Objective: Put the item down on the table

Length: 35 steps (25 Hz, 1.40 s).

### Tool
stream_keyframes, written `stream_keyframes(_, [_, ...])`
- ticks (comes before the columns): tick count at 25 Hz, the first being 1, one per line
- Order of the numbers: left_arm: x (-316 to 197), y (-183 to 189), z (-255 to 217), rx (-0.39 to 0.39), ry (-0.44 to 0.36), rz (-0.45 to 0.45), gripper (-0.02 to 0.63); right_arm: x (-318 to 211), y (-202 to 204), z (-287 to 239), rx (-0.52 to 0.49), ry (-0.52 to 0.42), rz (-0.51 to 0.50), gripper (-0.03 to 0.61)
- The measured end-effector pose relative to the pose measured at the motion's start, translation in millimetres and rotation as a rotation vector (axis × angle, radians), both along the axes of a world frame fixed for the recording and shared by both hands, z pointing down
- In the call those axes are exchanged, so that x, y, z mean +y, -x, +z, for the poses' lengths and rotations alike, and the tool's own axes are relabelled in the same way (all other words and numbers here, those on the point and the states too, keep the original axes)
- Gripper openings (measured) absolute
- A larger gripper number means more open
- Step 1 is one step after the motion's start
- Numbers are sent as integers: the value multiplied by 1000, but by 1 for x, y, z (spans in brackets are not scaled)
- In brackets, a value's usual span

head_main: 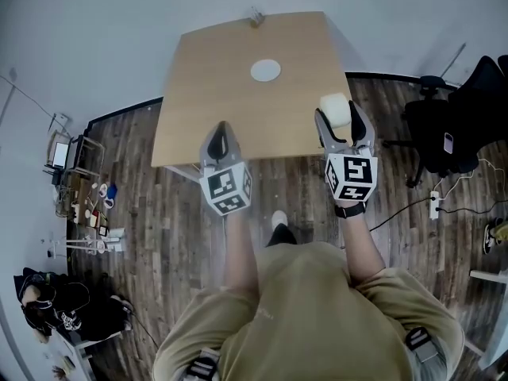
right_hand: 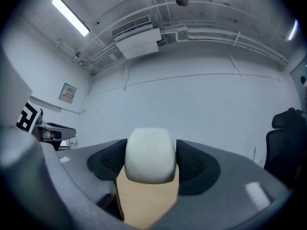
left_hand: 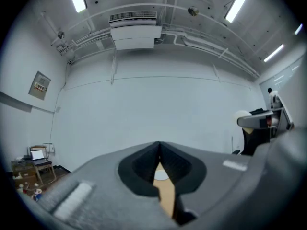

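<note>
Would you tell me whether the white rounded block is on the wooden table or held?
Held: the right hand-held gripper's dark pads press both sides of the white rounded block, with the wooden table visible beneath it.

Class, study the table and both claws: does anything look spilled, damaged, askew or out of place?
Nothing stands out. The light wooden table holds a white round disc lying flat near its middle. The right claw grips a white rounded block squarely; the left claw is shut, empty.

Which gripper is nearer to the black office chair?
Right. The right gripper is at the table edge toward the black office chair; the left gripper is farther off.
</note>
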State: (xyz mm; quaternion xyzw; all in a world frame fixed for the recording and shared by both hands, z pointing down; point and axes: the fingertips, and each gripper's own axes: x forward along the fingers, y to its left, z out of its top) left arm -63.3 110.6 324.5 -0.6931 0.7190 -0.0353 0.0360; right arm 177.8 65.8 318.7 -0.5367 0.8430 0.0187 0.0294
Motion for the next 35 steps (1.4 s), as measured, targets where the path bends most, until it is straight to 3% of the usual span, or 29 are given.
stream_keyframes(6, [-59,22,-7,22,-8,59,3,-53,35,-14,4,-16,33,325])
stream_keyframes(12, [-105,63,-12,-4,-5,95,3,-95,95,-19,-7,-15,34,325])
stream_keyframes(19, [-140,109,-13,52,-8,132,3,-124,166,-18,-5,-11,24,325])
stream_keyframes(27, [-180,108,12,87,21,150,3,-167,173,-7,21,1,16,325])
stream_keyframes(35, [-250,137,14,86,43,117,3,-248,196,11,10,60,-18,325])
